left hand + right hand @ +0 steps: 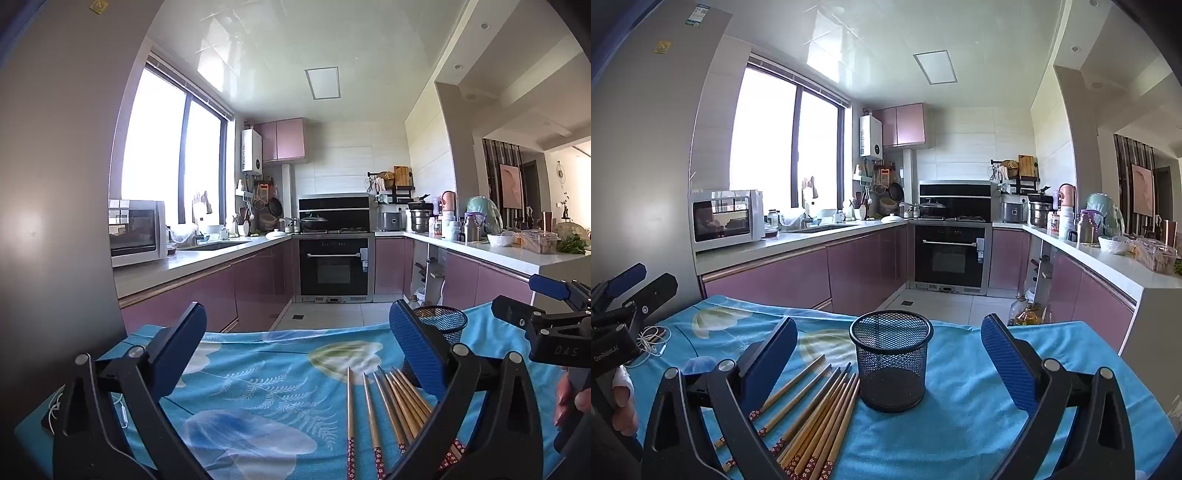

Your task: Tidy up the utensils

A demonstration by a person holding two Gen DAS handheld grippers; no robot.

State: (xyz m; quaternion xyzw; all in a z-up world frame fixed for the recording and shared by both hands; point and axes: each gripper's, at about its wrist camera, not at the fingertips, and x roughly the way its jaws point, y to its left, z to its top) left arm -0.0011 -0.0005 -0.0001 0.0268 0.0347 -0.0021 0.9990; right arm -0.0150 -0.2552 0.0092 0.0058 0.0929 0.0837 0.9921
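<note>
Several wooden chopsticks (pixel 816 410) with red patterned ends lie side by side on the blue cloth; they also show in the left wrist view (pixel 391 406). A black mesh cup (pixel 892 360) stands upright just right of them, empty as far as I see; in the left wrist view the cup (pixel 441 325) is partly hidden behind my right finger. My left gripper (pixel 297 354) is open and empty above the cloth, left of the chopsticks. My right gripper (pixel 889 363) is open and empty, the cup standing between its fingers farther ahead.
The blue floral cloth (pixel 960 424) covers the table. A white earphone cable (pixel 652 341) lies at its left edge. The other gripper shows at the right of the left view (pixel 546 321) and the left of the right view (pixel 620 314). Kitchen counters stand beyond.
</note>
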